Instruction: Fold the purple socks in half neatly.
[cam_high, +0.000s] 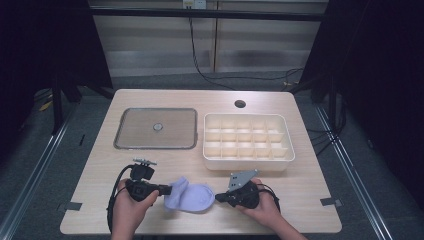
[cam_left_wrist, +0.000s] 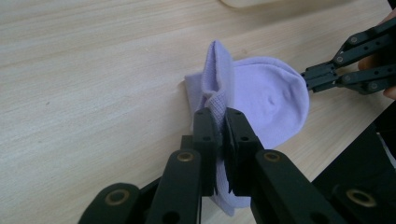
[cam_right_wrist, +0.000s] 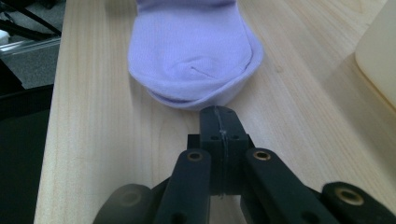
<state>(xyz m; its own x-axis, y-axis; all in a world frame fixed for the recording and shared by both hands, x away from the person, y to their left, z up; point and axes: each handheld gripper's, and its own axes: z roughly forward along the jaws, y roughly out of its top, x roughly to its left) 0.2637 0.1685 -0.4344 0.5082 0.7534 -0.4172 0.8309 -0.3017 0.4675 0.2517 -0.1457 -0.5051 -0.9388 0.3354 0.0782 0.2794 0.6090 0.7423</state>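
Containers first: beyond my left gripper (cam_high: 167, 189) sits a shallow grey tray (cam_high: 131, 142) with a small round piece (cam_high: 158, 127) at its centre; beyond my right gripper (cam_high: 218, 198) stands a white divided organiser box (cam_high: 248, 162), its cells bare. Between the two lies a lilac sock (cam_high: 190, 197). My left jaws clamp its cuff; my right jaws are pressed together at its toe.

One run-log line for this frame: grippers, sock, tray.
left gripper: shut on lilac sock, cuff end | right gripper: shut, empty, at sock's toe | compartment tray: empty, behind sock | table: sock lies flat
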